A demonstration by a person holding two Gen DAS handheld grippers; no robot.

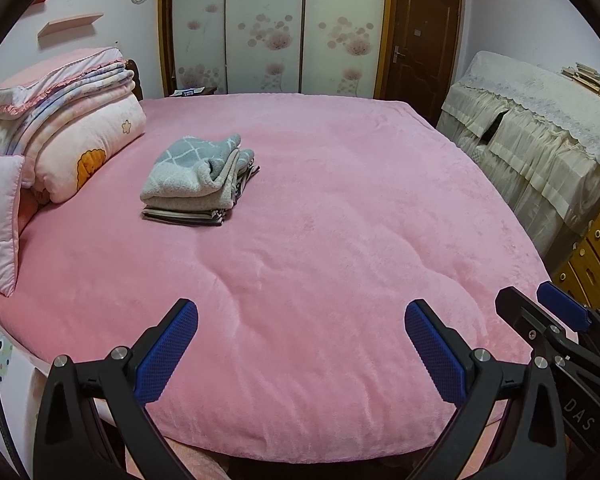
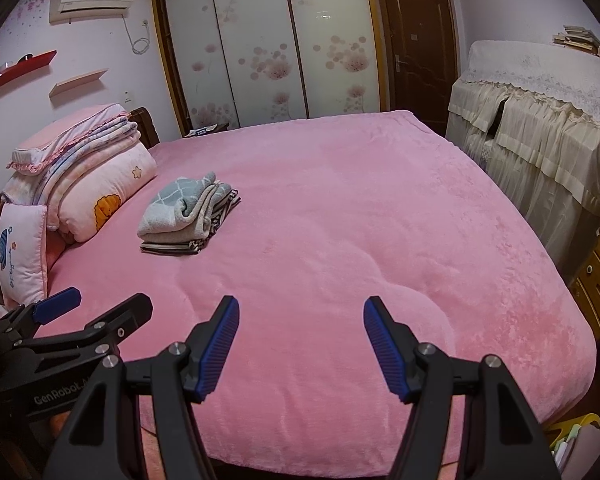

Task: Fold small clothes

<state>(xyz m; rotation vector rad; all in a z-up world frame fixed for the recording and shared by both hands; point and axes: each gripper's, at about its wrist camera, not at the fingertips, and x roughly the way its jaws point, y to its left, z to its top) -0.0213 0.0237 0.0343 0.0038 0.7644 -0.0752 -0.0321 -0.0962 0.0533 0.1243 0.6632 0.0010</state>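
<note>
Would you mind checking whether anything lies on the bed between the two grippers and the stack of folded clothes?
Nothing visible does: only bare pink bedspread lies between the open left gripper, open right gripper and the stack of folded clothes.

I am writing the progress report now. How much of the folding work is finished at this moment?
Done: a folded stack of clothes sits on the pink bedspread, near the bedding pile. In hand: nothing; the left gripper and right gripper are both open and empty above the bed's near edge. Left: no unfolded garment is visible on the bed, so the folding looks finished, or the next piece is out of view.
</note>
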